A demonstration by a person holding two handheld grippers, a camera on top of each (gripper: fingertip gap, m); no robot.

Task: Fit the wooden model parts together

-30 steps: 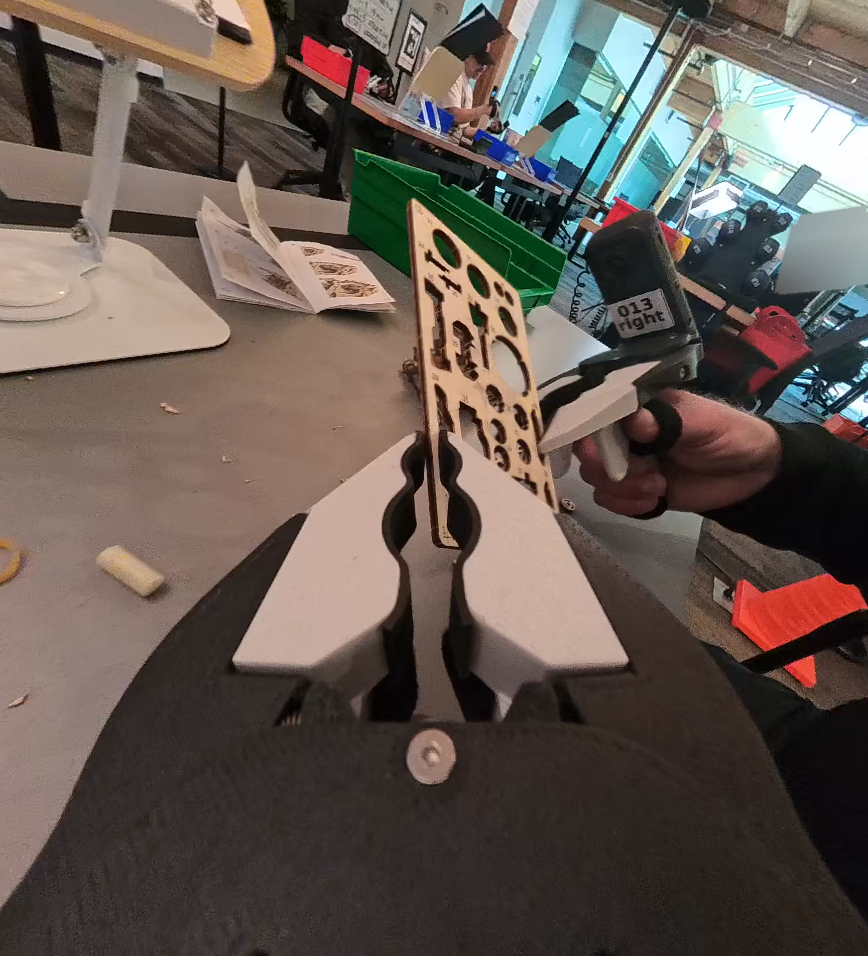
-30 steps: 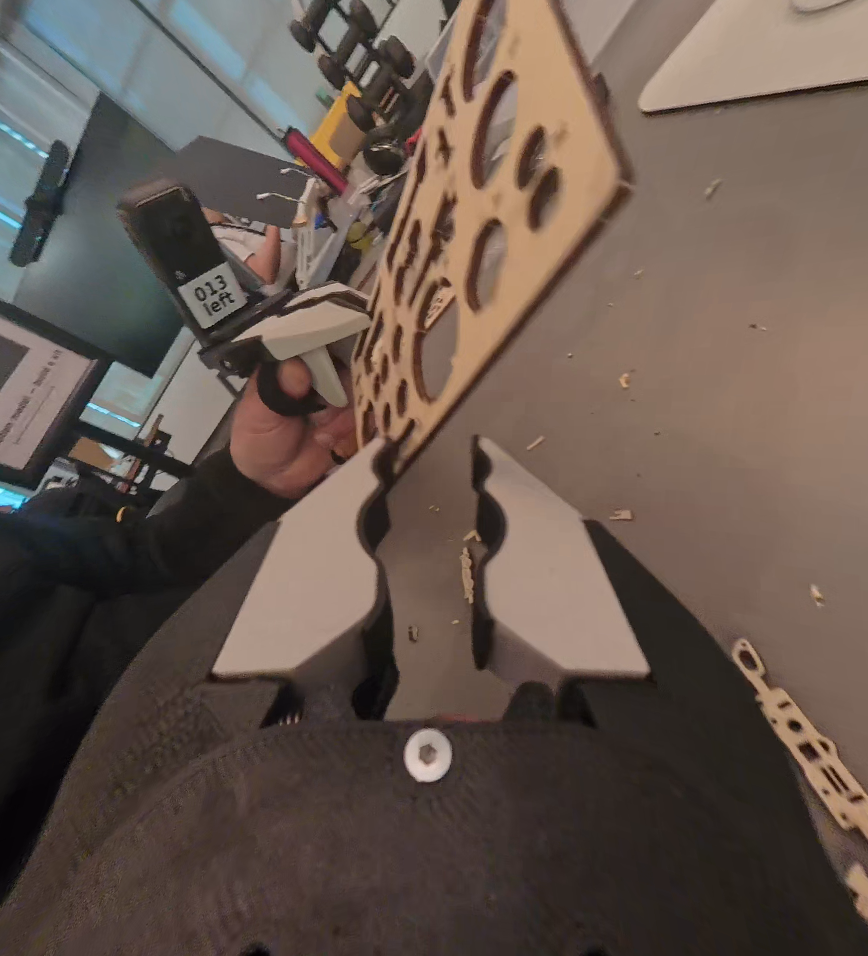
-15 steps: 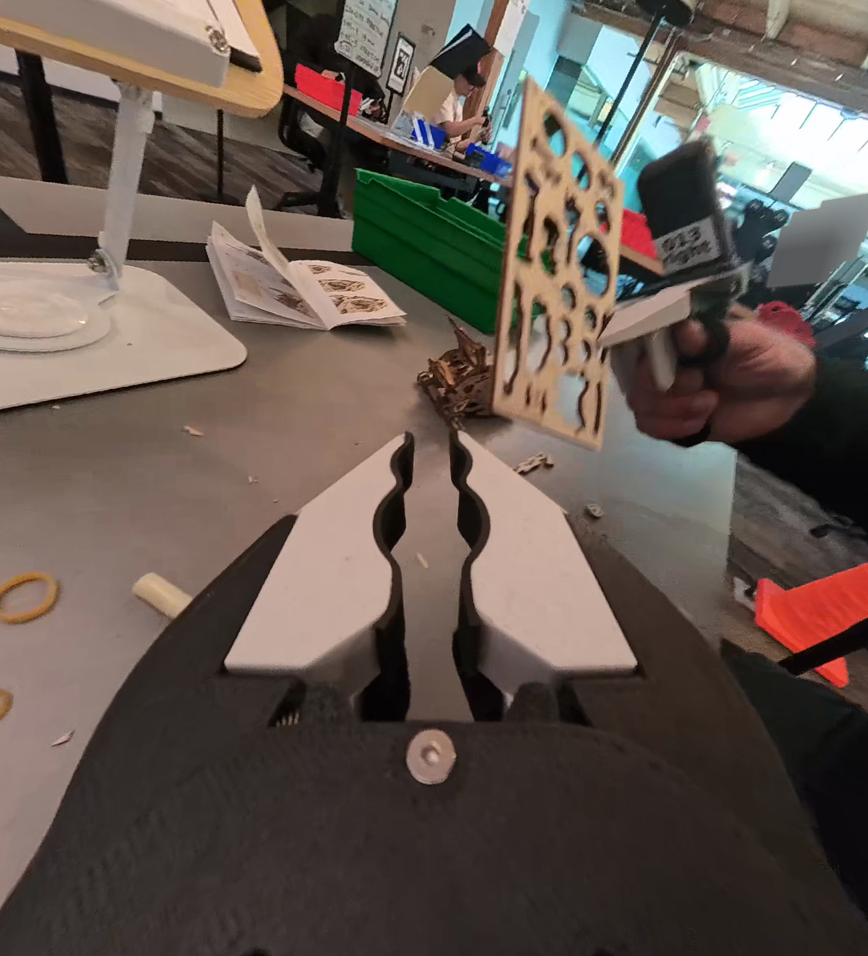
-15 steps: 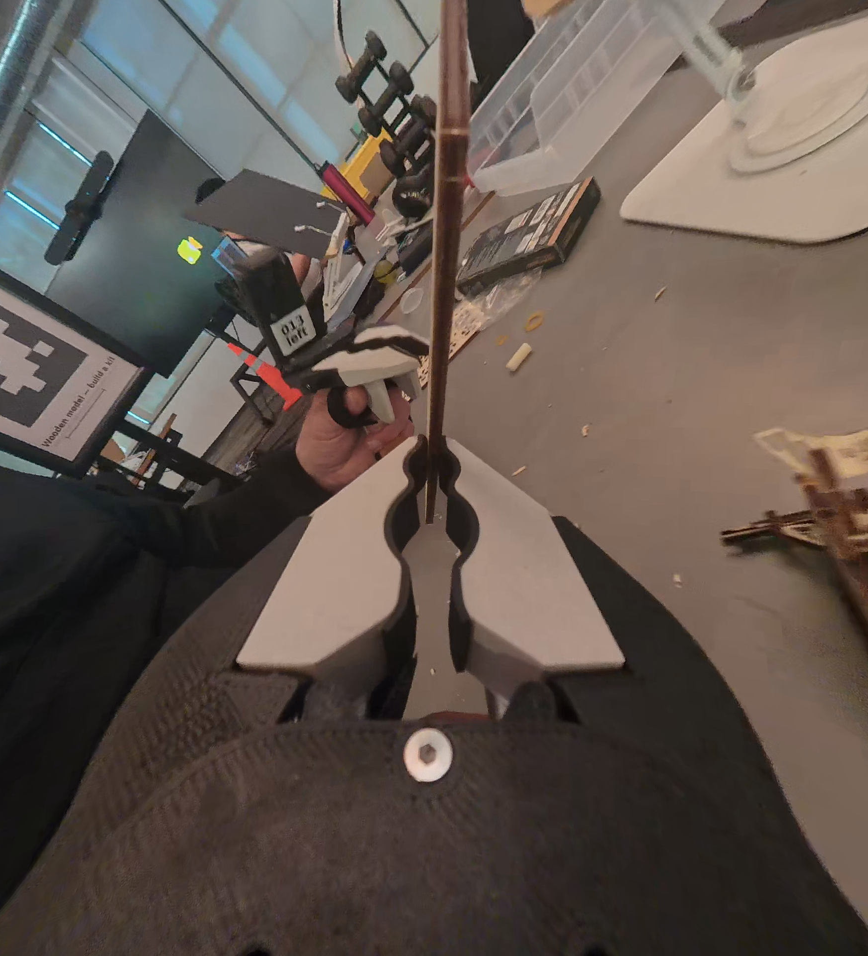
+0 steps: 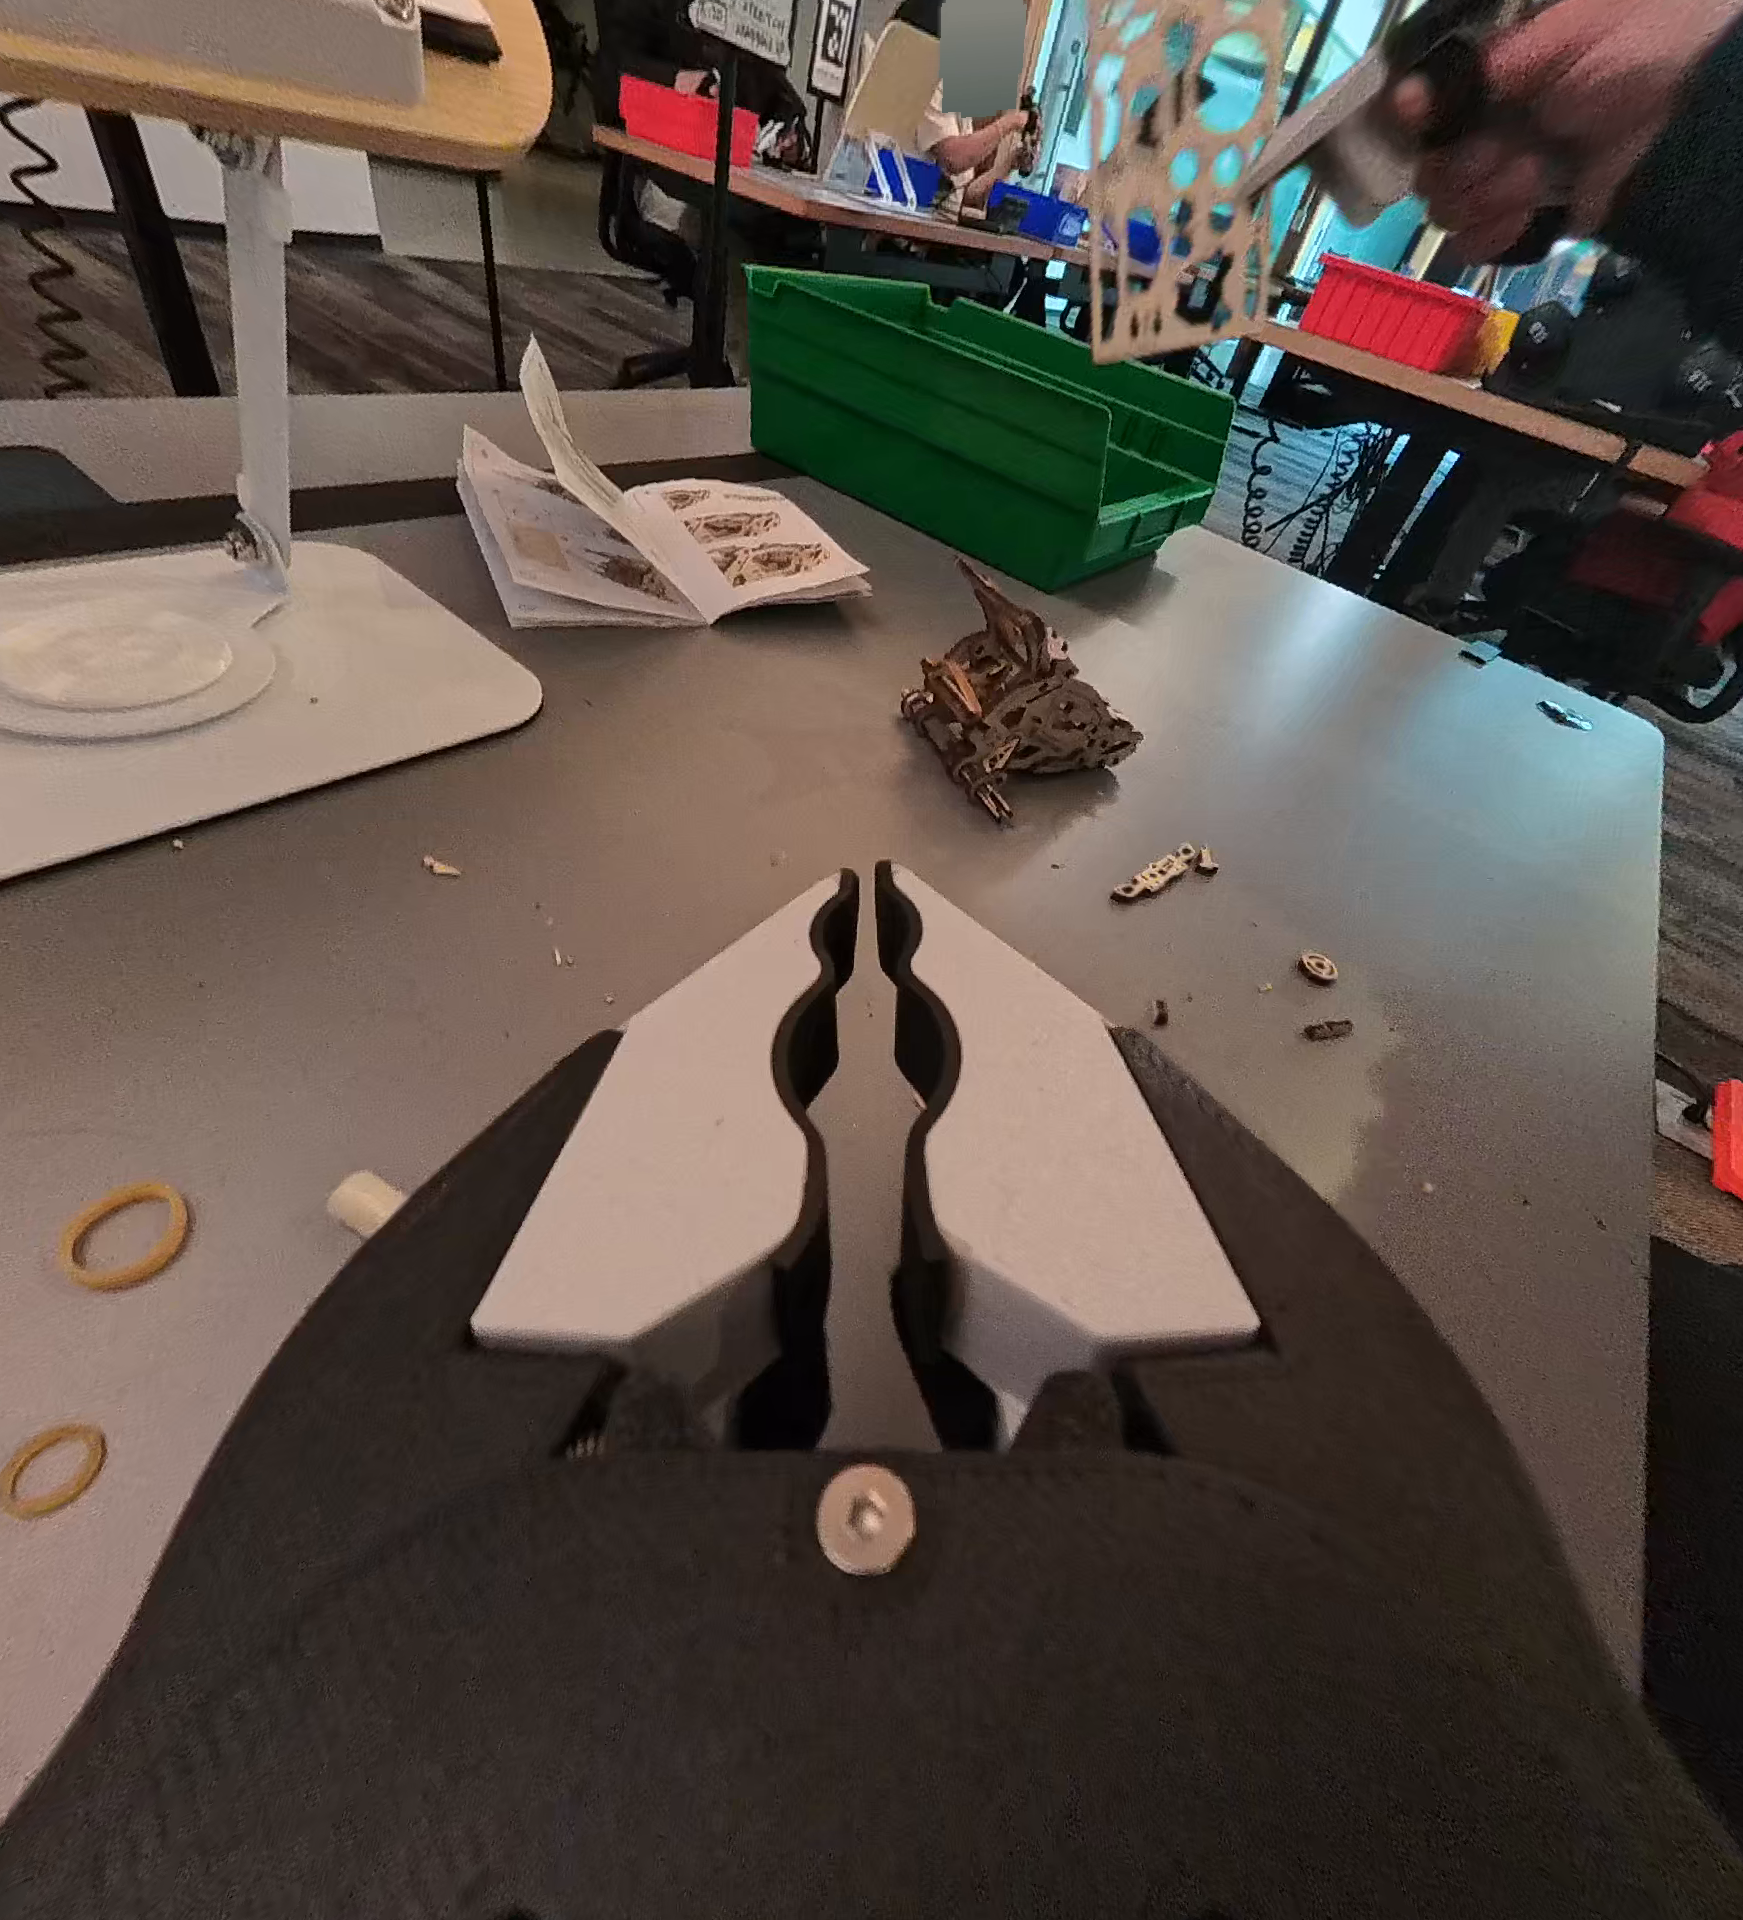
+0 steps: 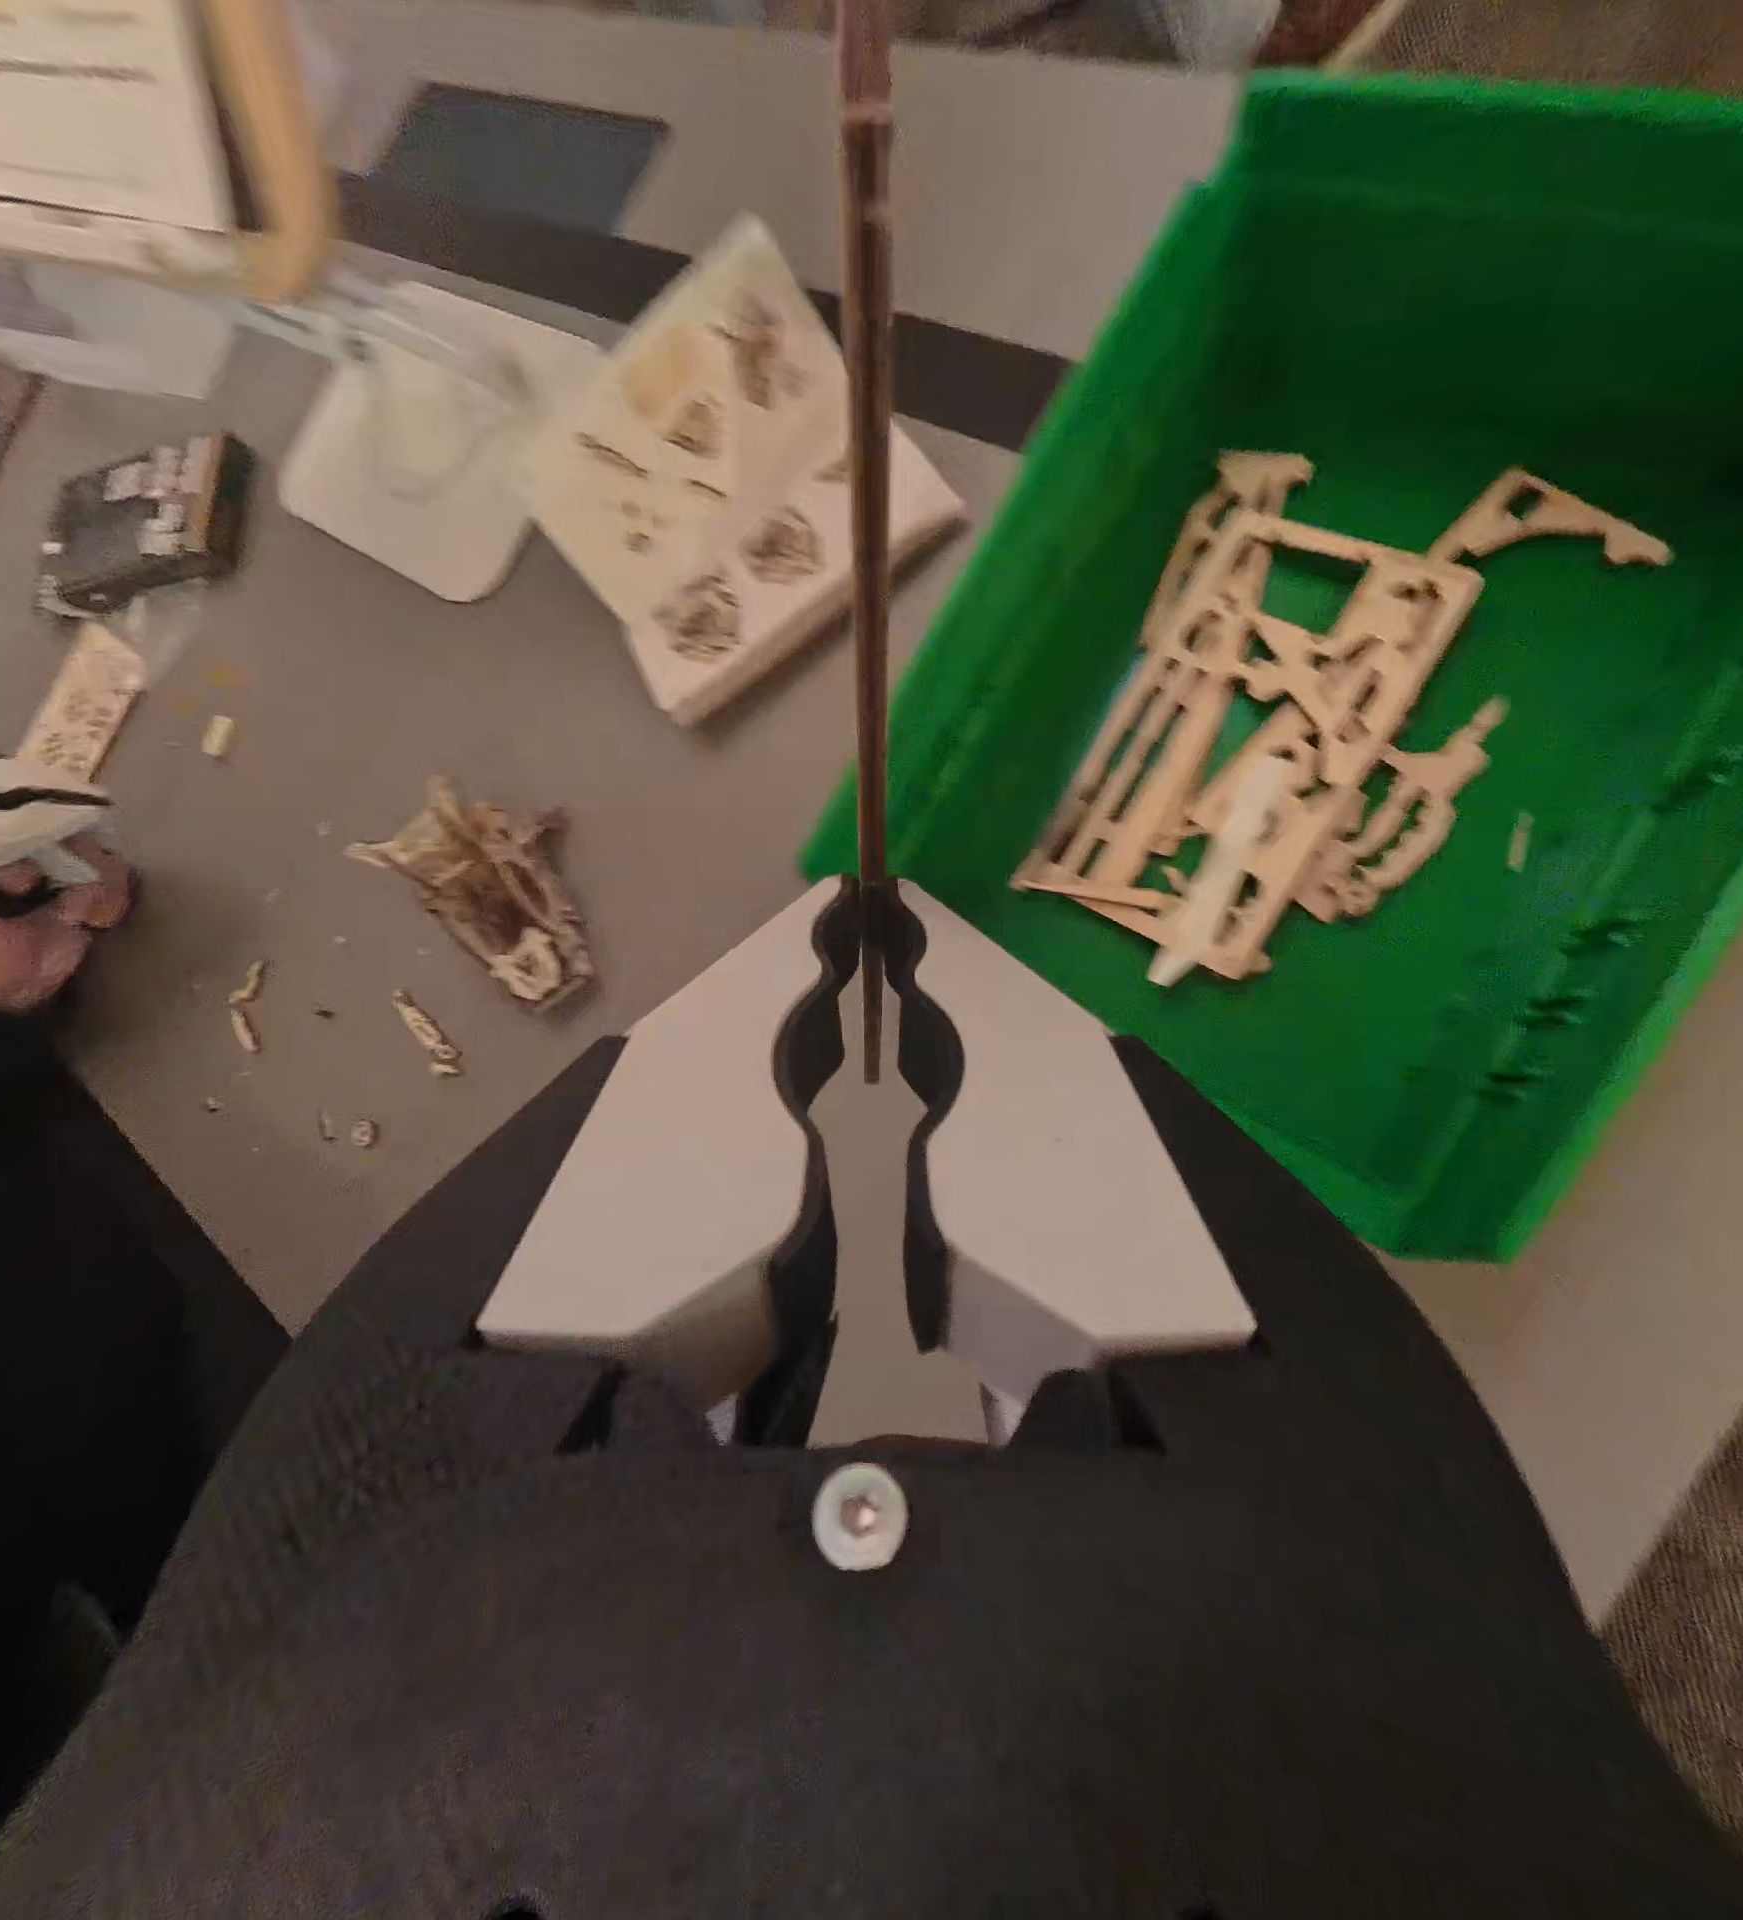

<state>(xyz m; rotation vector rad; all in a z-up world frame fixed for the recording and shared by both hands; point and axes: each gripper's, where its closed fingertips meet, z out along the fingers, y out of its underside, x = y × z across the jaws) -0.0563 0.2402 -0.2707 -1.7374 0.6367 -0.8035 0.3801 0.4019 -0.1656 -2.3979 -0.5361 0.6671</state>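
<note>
Two grippers showed. The right gripper (image 6: 869, 883) clenched a thin, laser-cut plywood sheet (image 6: 865, 436) edge-on, held in the air above the open green plastic bin (image 6: 1532, 260), which contained pale punched-out wooden frames (image 6: 1293, 717). The left gripper (image 5: 867, 875) was empty, its smooth grey fingers (image 5: 701, 1122) nearly closed, over the matte grey table (image 5: 1366, 790). A partly built dark wooden model (image 5: 1018, 707) sat beside an open booklet (image 5: 659, 540), amid chips and rubber bands (image 5: 124, 1236).

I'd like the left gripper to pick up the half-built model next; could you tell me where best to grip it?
Probably the tall pointed fin at the top of the model: it stands up thin and flat above the tangled body, which suits two fingers. Come from above, jaws either side of the fin's faces. The left gripper is nearly shut and must open first.
</note>
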